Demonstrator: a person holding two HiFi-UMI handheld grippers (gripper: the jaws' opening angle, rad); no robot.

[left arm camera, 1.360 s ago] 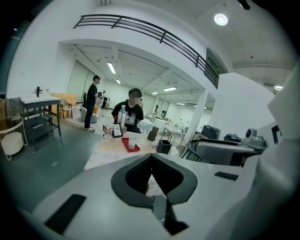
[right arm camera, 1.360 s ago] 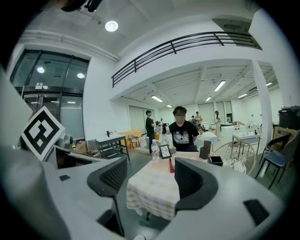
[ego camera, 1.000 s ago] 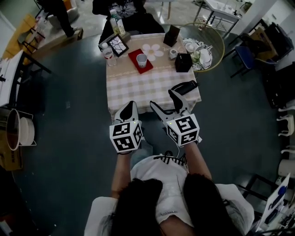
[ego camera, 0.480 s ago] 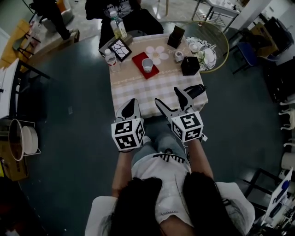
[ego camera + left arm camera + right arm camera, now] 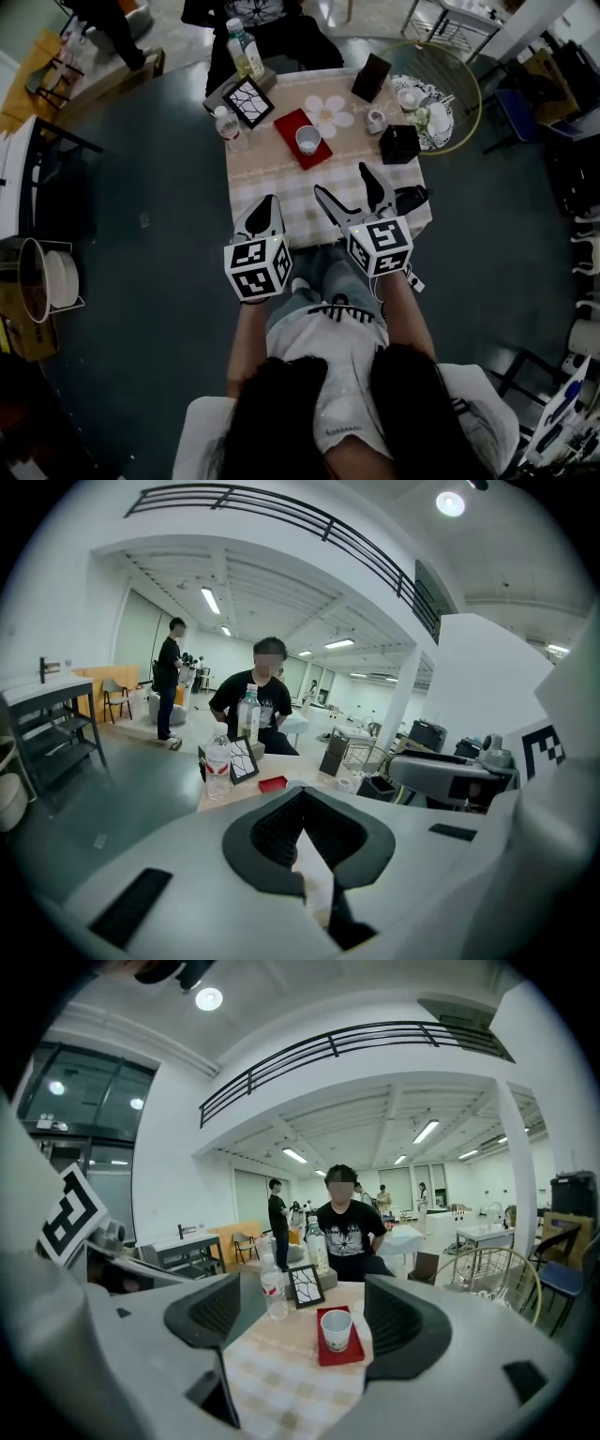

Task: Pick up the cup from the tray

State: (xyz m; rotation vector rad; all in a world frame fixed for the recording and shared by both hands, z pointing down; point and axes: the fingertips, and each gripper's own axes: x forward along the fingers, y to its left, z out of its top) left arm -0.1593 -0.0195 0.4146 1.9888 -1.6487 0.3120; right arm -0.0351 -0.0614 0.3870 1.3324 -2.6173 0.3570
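My right gripper [image 5: 342, 183] has its fingers [image 5: 401, 1324] spread wide. They have just been opening and nothing sits between them. They hang over the beige checked cloth-covered surface [image 5: 281, 183], well short of the flat red rectangular tray [image 5: 288, 125]. My left gripper [image 5: 266, 206] has its fingers pressed together and empty, also on my side of the tray. The white paper cup [image 5: 307, 140] stands upright on the tray, untouched. A clear plastic water bottle [image 5: 225, 122] stands left of the tray.
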